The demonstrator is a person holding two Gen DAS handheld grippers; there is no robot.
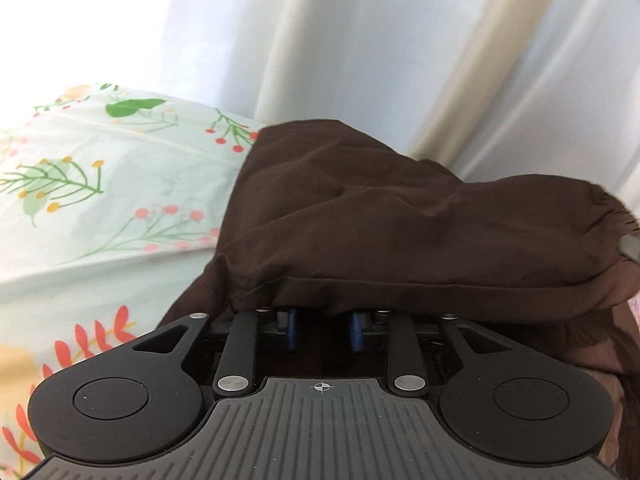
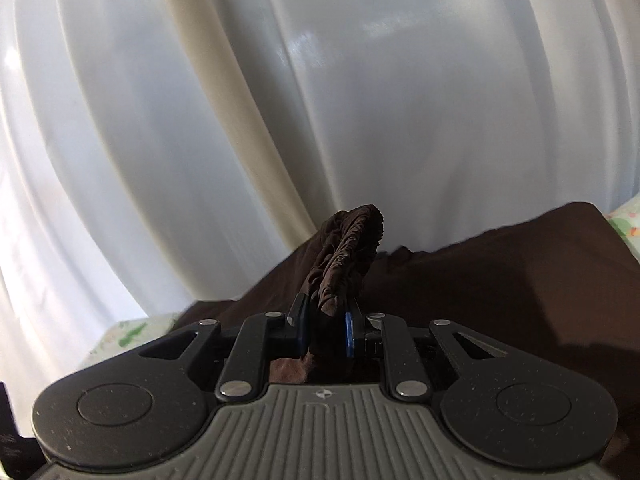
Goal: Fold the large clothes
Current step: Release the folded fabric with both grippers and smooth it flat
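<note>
A dark brown garment (image 1: 400, 224) lies bunched on a floral bedsheet (image 1: 100, 184). In the left wrist view it drapes over my left gripper (image 1: 324, 322); the fingertips are hidden under the cloth, and the blue pads (image 1: 291, 326) stand somewhat apart. In the right wrist view my right gripper (image 2: 326, 328) is shut on the garment's gathered elastic edge (image 2: 344, 256), which sticks up between the fingers. More of the brown garment (image 2: 500, 272) spreads behind and to the right.
White and cream curtains (image 2: 280, 100) hang close behind the bed and fill both views' backgrounds. The floral sheet shows at the left of the left wrist view and at both edges (image 2: 132, 334) of the right wrist view.
</note>
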